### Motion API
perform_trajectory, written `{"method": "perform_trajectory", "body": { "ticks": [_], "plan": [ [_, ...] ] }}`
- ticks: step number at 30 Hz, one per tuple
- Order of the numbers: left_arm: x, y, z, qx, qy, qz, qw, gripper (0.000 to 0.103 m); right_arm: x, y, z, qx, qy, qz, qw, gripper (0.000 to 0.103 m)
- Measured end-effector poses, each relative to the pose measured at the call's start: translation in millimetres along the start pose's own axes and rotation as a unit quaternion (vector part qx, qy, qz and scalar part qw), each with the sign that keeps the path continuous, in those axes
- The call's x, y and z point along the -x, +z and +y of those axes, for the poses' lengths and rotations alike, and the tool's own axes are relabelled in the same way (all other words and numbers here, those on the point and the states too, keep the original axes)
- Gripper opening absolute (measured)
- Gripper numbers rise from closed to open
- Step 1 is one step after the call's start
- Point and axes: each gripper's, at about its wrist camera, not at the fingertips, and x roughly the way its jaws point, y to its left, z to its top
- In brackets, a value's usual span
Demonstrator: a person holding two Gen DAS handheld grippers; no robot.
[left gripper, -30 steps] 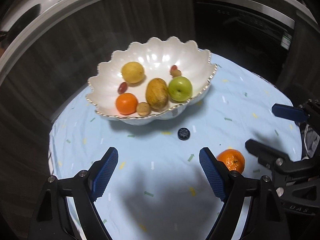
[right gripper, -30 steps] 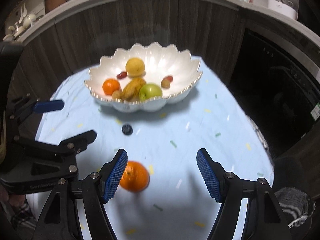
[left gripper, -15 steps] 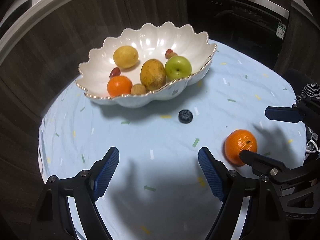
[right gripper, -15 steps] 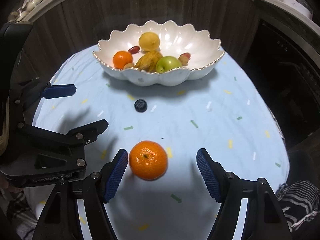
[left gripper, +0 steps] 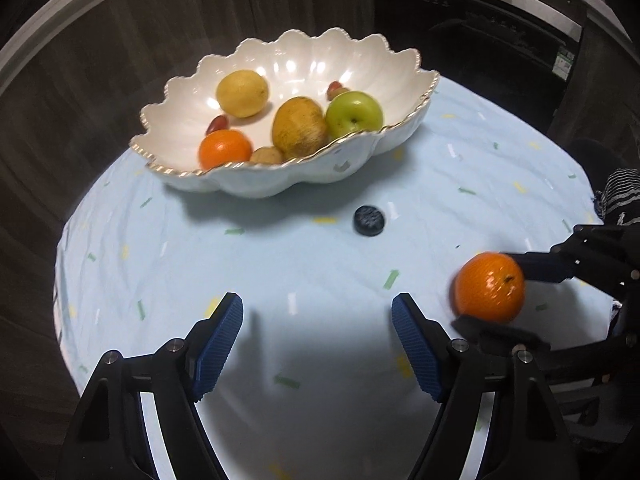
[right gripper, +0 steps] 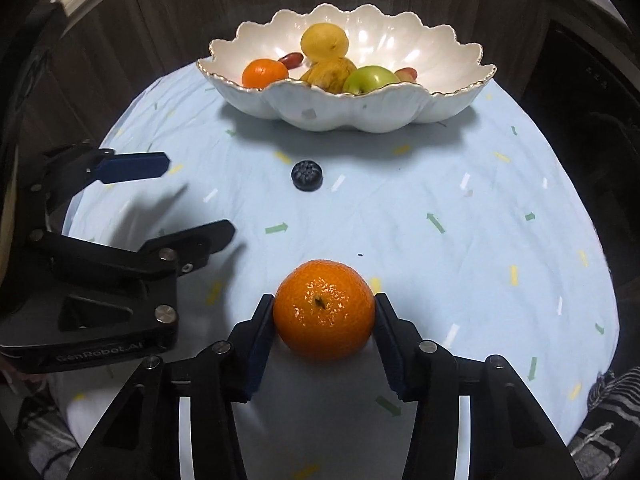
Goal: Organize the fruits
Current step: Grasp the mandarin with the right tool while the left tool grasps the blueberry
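Observation:
A loose orange (right gripper: 324,310) (left gripper: 490,287) sits on the light blue cloth near the front. My right gripper (right gripper: 324,320) has both blue pads against its sides, the jaws closing on it. A blueberry (right gripper: 307,175) (left gripper: 369,220) lies alone between the orange and the white scalloped bowl (right gripper: 352,112) (left gripper: 280,176). The bowl holds a lemon (left gripper: 242,93), a green apple (left gripper: 354,111), a second orange (left gripper: 225,149), a brown fruit (left gripper: 299,127) and some small ones. My left gripper (left gripper: 318,312) (right gripper: 198,196) hovers left of the loose orange, jaws narrowing slightly with nothing between them.
The round table's cloth (right gripper: 440,200) drops off at its edges on all sides. Dark wood cabinet fronts (left gripper: 120,60) and an oven (left gripper: 480,20) stand close behind the bowl. Striped fabric of a person (left gripper: 620,196) shows at the right edge.
Both grippers sank toward the table. The right jaws, wide apart around the orange before, have come in onto its sides. The left jaws narrowed slightly.

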Motion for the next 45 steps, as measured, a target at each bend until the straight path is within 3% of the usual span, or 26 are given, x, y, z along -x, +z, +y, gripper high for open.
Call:
{"method": "perform_trajectory", "body": {
  "ticks": [3,7,12,27,45],
  "plan": [
    [-5,6,-5,-0.01,-0.008,-0.004,0.9999,0.076,2,-1,-3,-0.002,-0.001,-0.002,1.0,0.047],
    [-15,14,-9,-0.017,-0.019,-0.006,0.9997,0.066,7,2,-12,-0.008,-0.012,-0.011,1.0,0.047],
    [-26,26,-16,-0.02,-0.03,-0.009,0.9993,0.062,10,7,-27,-0.024,-0.025,-0.019,0.999,0.047],
    [-45,37,-24,-0.009,-0.052,-0.017,0.9985,0.022,4,12,-48,-0.05,-0.027,-0.02,0.998,0.047],
    [-20,30,-27,0.012,-0.026,-0.027,0.9992,0.021,21,13,-47,-0.045,-0.012,-0.04,0.998,0.047]
  ]
}}
